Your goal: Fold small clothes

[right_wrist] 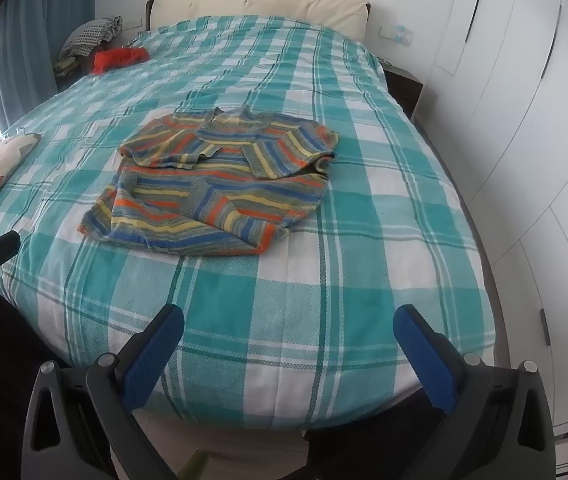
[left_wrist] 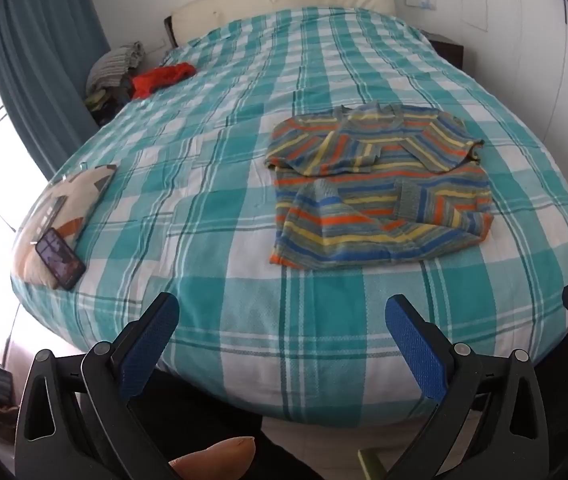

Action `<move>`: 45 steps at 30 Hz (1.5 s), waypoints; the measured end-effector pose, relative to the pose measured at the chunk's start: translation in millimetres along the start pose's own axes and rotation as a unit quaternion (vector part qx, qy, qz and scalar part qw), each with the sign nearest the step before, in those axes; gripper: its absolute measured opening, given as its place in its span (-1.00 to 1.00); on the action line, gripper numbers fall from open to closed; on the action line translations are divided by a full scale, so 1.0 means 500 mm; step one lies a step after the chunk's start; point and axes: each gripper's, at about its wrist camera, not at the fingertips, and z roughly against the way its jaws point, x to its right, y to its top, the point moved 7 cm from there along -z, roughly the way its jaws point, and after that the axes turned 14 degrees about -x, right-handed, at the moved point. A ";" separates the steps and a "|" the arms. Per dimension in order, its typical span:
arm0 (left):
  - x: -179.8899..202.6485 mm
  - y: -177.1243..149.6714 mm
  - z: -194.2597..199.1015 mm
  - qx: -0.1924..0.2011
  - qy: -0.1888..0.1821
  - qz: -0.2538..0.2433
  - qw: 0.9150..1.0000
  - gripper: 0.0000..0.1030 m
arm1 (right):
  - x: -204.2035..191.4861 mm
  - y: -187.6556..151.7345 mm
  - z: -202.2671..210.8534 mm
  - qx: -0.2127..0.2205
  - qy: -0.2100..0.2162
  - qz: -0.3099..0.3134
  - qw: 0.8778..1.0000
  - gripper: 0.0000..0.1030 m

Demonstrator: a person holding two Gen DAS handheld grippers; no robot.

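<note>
1. One sweater (left_wrist: 380,188) on the bed (left_wrist: 204,184), striped in orange, yellow, blue and grey, lying flat past the foot edge, well apart from both grippers.
2. Both sleeves look already folded in across the chest, cuffs meeting near the middle; the hem faces the grippers, the collar points toward the headboard (right_wrist: 260,4). So its long axis runs away from the tools, up the bed.
3. From the left gripper (left_wrist: 282,312) the sweater sits ahead and to the right; from the right gripper (right_wrist: 288,324) it sits ahead and a little left. It lies between the two, and the right one looks slightly nearer to its centre line.
4. Both tools hang just off the foot of the bed, jaws spread wide, blue pads empty, nothing gripped.
5. Judgement: the sleeve folds seem done, so the likely next step is a reach forward to the hem corners, one gripper each, to bring the bottom up toward the collar.
6. Knit looks soft and a bit rumpled at the lower left corner; it may bunch when pinched.
7. Further out: a phone (left_wrist: 60,254) on a cushion (left_wrist: 72,196) at the left edge, a red garment (left_wrist: 162,76) far up by the curtain (left_wrist: 44,48), wardrobe doors (right_wrist: 524,120) on the right.
</note>
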 end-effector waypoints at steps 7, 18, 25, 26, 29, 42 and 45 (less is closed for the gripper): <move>-0.001 0.006 -0.001 0.005 -0.002 0.011 1.000 1.00 | -0.006 -0.005 -0.001 -0.001 -0.002 0.006 1.000 1.00; 0.013 -0.005 -0.013 -0.011 0.011 -0.009 1.000 1.00 | -0.015 -0.008 -0.005 -0.002 0.004 0.008 1.000 1.00; 0.010 -0.008 -0.017 -0.013 0.018 -0.012 1.000 1.00 | -0.020 -0.009 -0.008 -0.007 0.005 0.012 1.000 1.00; 0.010 -0.010 -0.019 -0.017 0.013 -0.011 1.000 1.00 | -0.022 -0.009 -0.009 -0.007 0.005 0.013 1.000 1.00; 0.010 -0.015 -0.029 -0.028 0.000 -0.011 1.000 1.00 | -0.025 -0.010 -0.010 -0.007 0.005 0.015 1.000 1.00; -0.018 -0.026 -0.042 -0.043 -0.004 0.014 0.999 0.99 | -0.026 -0.006 -0.005 -0.005 0.001 0.011 1.000 1.00; -0.020 -0.025 -0.031 -0.033 -0.010 0.016 0.999 0.99 | -0.022 -0.005 0.000 -0.007 -0.005 0.006 1.000 1.00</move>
